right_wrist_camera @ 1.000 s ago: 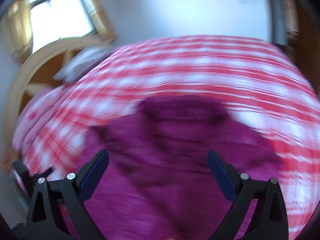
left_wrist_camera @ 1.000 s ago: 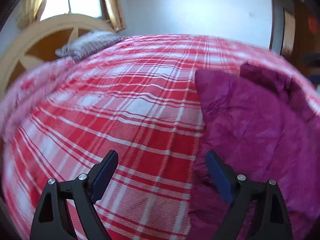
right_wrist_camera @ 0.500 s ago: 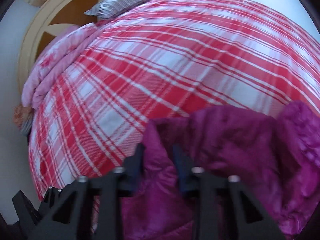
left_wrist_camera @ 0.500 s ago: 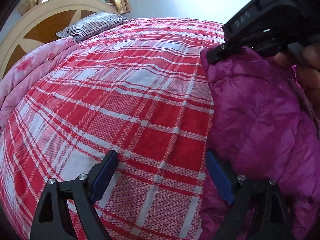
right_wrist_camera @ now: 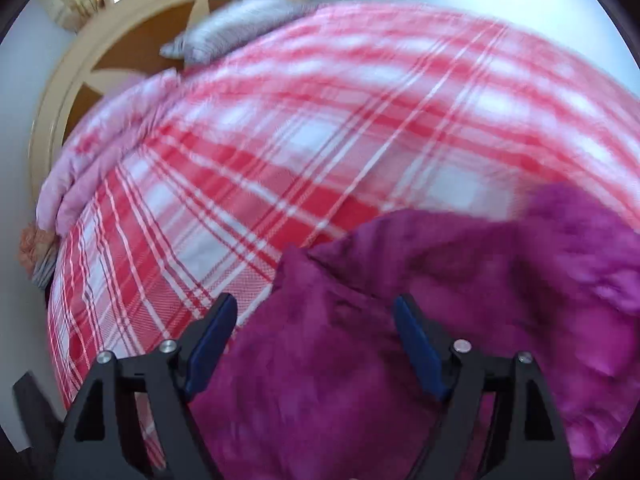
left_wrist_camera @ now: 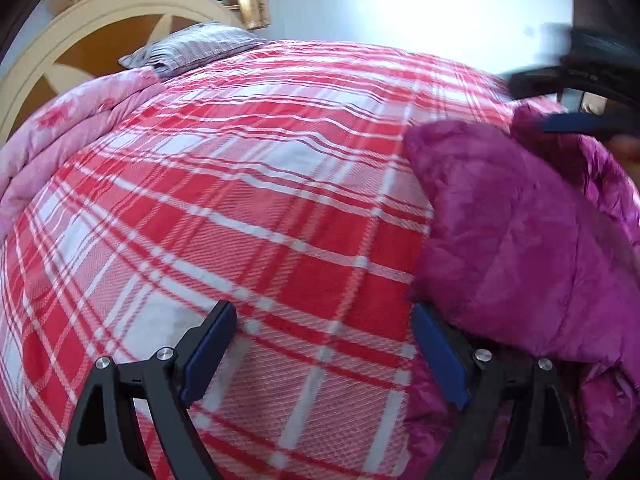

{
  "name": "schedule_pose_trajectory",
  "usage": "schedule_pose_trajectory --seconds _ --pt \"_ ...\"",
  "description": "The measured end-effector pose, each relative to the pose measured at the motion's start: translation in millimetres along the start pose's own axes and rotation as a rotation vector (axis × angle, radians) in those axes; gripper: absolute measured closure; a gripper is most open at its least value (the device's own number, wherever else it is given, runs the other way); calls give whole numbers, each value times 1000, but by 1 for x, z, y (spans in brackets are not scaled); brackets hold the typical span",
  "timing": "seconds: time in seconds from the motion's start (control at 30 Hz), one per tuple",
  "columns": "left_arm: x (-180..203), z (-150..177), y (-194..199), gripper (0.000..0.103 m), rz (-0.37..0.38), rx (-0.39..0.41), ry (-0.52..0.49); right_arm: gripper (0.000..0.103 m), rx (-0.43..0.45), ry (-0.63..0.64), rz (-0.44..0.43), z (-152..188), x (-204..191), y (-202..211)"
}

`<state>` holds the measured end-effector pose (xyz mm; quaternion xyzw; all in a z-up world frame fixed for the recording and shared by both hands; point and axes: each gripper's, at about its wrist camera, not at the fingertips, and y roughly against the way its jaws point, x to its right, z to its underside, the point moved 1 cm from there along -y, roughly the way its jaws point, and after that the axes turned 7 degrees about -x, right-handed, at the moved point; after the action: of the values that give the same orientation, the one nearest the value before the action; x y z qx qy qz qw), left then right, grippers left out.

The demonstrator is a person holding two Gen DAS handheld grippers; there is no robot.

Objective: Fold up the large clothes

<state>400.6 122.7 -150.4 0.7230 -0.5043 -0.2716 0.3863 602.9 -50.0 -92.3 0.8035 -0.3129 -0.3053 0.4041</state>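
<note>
A magenta padded jacket (left_wrist_camera: 516,240) lies on the red and white plaid bedspread (left_wrist_camera: 248,208), at the right of the left wrist view. My left gripper (left_wrist_camera: 324,352) is open and empty, low over the bedspread, its right finger at the jacket's left edge. In the right wrist view the jacket (right_wrist_camera: 420,344) fills the lower right. My right gripper (right_wrist_camera: 312,344) is open over a folded corner of the jacket, holding nothing. The right gripper also shows, blurred, at the upper right of the left wrist view (left_wrist_camera: 576,120).
A folded pink quilt (left_wrist_camera: 68,136) and a striped pillow (left_wrist_camera: 192,46) lie at the bed's head by a cream and brown headboard (left_wrist_camera: 80,44). A white wall (left_wrist_camera: 400,4) stands behind the bed. The bed's left edge (right_wrist_camera: 56,312) drops away.
My right gripper was shut on the jacket's edge half a second ago; it has opened and let go. The left gripper stayed open and shifted slightly.
</note>
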Motion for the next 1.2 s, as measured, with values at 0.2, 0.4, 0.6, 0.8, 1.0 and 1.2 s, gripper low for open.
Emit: schedule_pose_trajectory --seconds 0.2,0.4,0.6,0.8,1.0,1.2 --pt "-15 -23 61 13 -63 161 18 21 231 -59 125 75 22 121" --pt "54 -61 87 13 10 235 -152 31 270 -148 163 164 32 138" --pt "125 -55 30 13 -85 190 -330 39 237 -95 159 194 19 107" --pt "132 -43 -19 13 -69 73 -327 45 163 -134 181 206 45 81" --pt "125 -45 -34 1 -34 27 -278 45 139 -145 175 218 56 67" --pt "118 -45 -39 1 2 4 -256 45 119 -121 241 220 49 61"
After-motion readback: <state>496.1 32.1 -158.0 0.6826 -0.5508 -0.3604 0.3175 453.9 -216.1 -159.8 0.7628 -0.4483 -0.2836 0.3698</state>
